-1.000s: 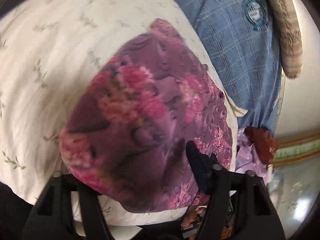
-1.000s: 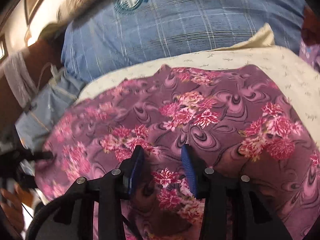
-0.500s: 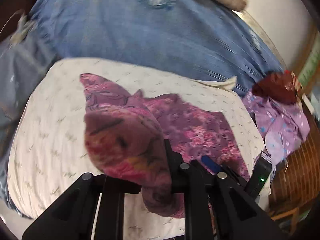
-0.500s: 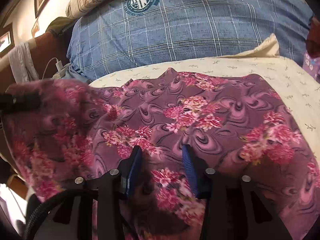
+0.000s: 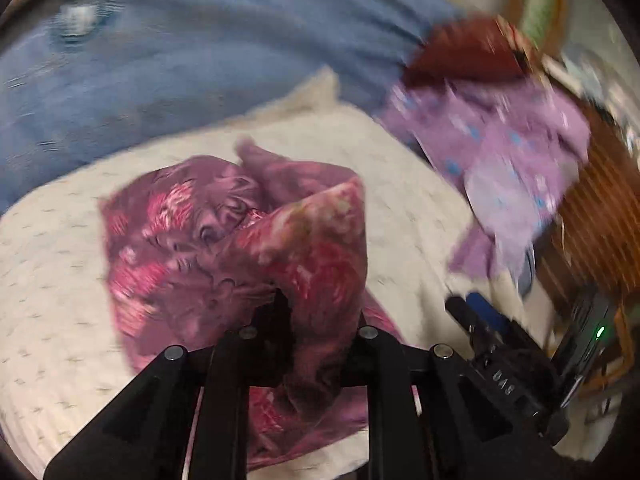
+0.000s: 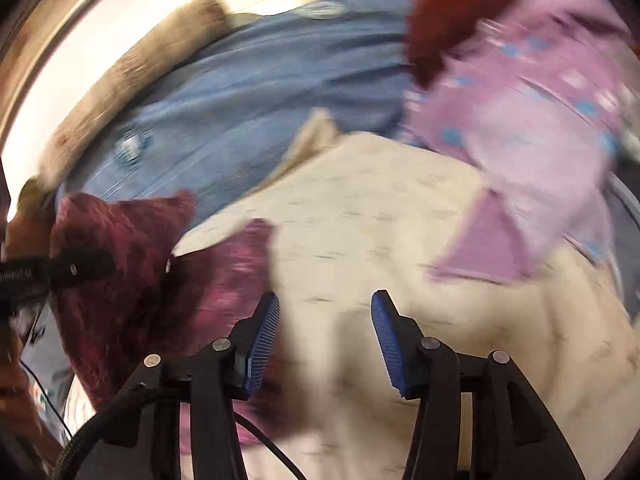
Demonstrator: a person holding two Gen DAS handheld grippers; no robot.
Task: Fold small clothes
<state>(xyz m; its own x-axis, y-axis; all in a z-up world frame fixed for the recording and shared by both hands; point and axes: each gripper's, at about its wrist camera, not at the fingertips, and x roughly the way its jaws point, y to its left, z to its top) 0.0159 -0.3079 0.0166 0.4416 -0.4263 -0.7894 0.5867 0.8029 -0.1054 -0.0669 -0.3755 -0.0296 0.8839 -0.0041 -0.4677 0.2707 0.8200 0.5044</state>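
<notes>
Left tongs (image 5: 316, 312) pressed together on a bunched fold of the flowered purple garment (image 5: 224, 236), lifted clear of the cream pillow (image 5: 52, 272); cloth draped over and between the black fingers, hiding the pads; rest of the garment trailing down and back onto the pillow, spread toward the left of the left-wrist view and running under the tongs to the lower edge. Seen also from the right wrist at far left: left tongs (image 6: 76, 266) clamped on a dark red-purple hanging fold of the garment (image 6: 120, 280), part of it blurred.

Right tongs (image 6: 325, 332) spread and widening, blue ribbed pads (image 6: 262, 340) apart with nothing between them but bare pillow (image 6: 360, 240) beyond; garment just beside the left pad, whether touching it cannot tell; right pad well clear of the cloth. Visible too in the left-wrist view at lower right: right tongs (image 5: 476, 312), off the garment, near the pillow's edge.

Behind the pillow, a blue checked blanket (image 5: 180, 68); to the right, a lilac dotted garment (image 5: 512, 168) heaped at the pillow's corner, with a dark red cloth (image 5: 460, 52) above it; both views smeared by motion.
</notes>
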